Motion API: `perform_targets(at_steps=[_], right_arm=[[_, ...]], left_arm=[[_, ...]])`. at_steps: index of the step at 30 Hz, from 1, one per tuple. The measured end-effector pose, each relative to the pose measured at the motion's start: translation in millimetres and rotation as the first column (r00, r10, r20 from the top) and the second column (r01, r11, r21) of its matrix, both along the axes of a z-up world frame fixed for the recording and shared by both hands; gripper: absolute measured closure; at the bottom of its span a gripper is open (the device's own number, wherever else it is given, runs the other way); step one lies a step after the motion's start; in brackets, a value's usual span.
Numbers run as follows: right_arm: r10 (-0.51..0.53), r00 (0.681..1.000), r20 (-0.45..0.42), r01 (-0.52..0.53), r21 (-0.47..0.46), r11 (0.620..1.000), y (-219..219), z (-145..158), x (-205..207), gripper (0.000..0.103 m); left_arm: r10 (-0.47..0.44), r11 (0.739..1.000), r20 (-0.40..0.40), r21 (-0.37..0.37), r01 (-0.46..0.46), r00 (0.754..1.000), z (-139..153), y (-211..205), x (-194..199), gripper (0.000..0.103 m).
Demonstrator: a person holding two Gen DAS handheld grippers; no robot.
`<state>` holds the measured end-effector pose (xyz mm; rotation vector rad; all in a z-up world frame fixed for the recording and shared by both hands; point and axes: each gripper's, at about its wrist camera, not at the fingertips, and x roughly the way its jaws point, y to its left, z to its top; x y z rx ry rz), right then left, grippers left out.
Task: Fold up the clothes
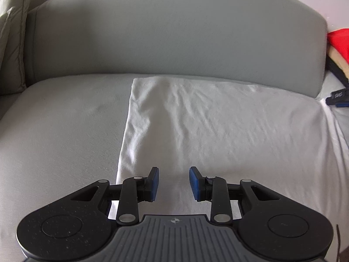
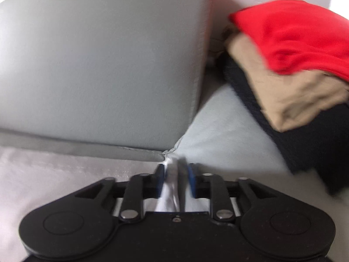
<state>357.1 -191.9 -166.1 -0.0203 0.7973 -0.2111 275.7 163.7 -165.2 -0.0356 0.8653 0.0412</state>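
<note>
One white cloth (image 2: 172, 187) corner sits pinched inside the right hand-held gripper (image 2: 176, 181).

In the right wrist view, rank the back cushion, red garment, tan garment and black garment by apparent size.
1. back cushion
2. red garment
Tan garment and black garment look similar; both partly covered, so unranked.

- The grey sofa seat (image 1: 61, 135) lay bare to the left of the white garment (image 1: 218, 126), giving room to pass there.
- The back cushion (image 1: 174, 32) walled off the far side.
- A pile of red (image 2: 294, 37), tan (image 2: 290, 93) and black (image 2: 316, 142) clothes blocked the right end.
- A narrow seat strip (image 2: 226, 131) lay between that pile and the right tongs (image 2: 175, 179).
</note>
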Motion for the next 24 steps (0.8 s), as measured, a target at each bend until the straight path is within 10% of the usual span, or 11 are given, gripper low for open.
perform_targets(at_steps=[13,19,20,23,24], right_arm=[[0.04,0.961,0.275,-0.129,0.315,0.94,-65.7,193.3,-188.3,0.053],[0.017,0.98,0.199,-0.113,0.482,0.869,-86.6,123.7,-188.4,0.041],[0.011,0.985,0.17,-0.099,0.517,0.85,-89.8,109.2,-188.7,0.044],[-0.006,0.995,0.096,-0.048,0.549,0.834,-101.5,67.7,-175.9,0.096],[-0.009,0.996,0.087,-0.04,0.542,0.84,-104.1,56.3,-169.5,0.096]], left_arm=[[-0.114,0.985,0.324,-0.087,0.15,0.939,134.0,18.1,-138.5,0.067],[0.025,0.999,0.247,-0.05,-0.013,0.969,90.5,36.7,-152.4,0.076],[0.069,0.998,0.194,-0.028,-0.065,0.979,77.0,38.8,-145.5,0.103],[0.093,0.995,0.137,0.007,-0.095,0.986,56.8,34.7,-128.4,0.103],[0.074,0.997,0.133,0.006,-0.076,0.988,54.9,30.3,-124.2,0.103]])
